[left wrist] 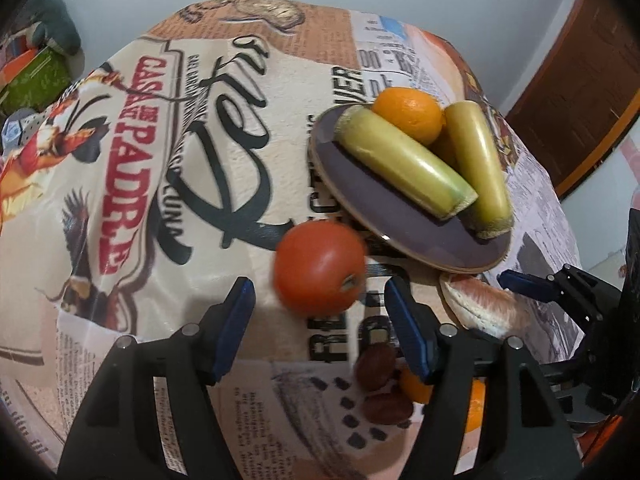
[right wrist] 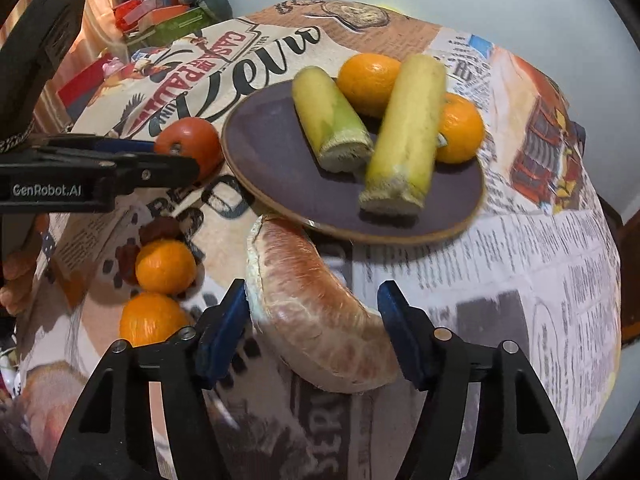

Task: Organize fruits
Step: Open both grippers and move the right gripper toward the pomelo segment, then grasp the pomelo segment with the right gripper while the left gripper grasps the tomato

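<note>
A red tomato (left wrist: 320, 268) lies on the printed tablecloth. My left gripper (left wrist: 320, 304) is open, its blue pads on either side of the tomato with gaps showing. In the right wrist view the left gripper (right wrist: 176, 156) reaches the tomato (right wrist: 192, 146) from the left. A peeled pink citrus wedge (right wrist: 316, 312) lies in front of the dark plate (right wrist: 272, 140). My right gripper (right wrist: 312, 300) is shut on the wedge, a pad against each side. Two yellow-green cane pieces (right wrist: 404, 132) and two oranges (right wrist: 368, 80) are on the plate (left wrist: 380, 204).
Two loose oranges (right wrist: 166, 266) and brown dried fruits (left wrist: 376, 364) lie near the table's front left. Boxes and cloth clutter (right wrist: 168, 12) sit beyond the far left edge. A brown door (left wrist: 580, 80) stands at the right. A hand (right wrist: 16, 276) shows at the left.
</note>
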Action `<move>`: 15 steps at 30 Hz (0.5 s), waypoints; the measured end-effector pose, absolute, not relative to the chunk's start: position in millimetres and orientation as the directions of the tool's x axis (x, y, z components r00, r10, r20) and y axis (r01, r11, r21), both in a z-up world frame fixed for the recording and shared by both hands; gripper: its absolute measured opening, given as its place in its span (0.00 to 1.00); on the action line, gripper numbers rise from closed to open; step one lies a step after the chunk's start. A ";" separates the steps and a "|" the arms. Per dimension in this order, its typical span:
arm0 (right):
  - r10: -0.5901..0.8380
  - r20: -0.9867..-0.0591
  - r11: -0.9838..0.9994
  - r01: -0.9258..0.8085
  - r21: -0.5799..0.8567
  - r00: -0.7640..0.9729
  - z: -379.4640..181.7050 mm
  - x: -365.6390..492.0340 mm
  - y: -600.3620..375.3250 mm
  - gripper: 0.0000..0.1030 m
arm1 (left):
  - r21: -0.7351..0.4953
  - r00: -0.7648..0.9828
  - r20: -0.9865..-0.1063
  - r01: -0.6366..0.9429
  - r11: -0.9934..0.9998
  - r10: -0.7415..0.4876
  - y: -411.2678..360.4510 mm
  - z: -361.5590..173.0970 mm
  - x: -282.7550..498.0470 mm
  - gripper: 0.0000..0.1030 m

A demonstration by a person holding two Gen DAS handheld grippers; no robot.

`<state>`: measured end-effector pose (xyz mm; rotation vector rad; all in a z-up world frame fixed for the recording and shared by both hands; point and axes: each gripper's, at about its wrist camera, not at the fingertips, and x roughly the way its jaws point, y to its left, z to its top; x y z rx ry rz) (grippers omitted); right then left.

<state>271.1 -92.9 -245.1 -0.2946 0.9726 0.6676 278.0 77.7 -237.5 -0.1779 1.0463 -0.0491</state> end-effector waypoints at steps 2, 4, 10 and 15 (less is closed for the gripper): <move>0.390 -0.839 0.770 -0.634 0.070 0.381 -243.5 267.5 -103.3 0.49 | -0.153 0.508 -0.854 -0.032 0.988 -0.116 73.0 -235.6 278.2 0.65; 0.381 -0.843 0.783 -0.617 0.075 0.381 -241.5 264.8 -115.2 0.47 | -0.131 0.506 -0.857 -0.033 0.991 -0.096 70.7 -236.5 280.9 0.65; 0.353 -0.852 0.813 -0.578 0.075 0.386 -242.5 261.8 -142.1 0.45 | -0.123 0.495 -0.867 -0.085 0.989 -0.066 77.9 -248.2 291.5 0.65; 0.358 -0.846 0.832 -0.546 0.097 0.396 -242.1 261.6 -151.9 0.45 | -0.148 0.511 -0.855 -0.076 0.986 -0.089 81.3 -248.0 291.3 0.49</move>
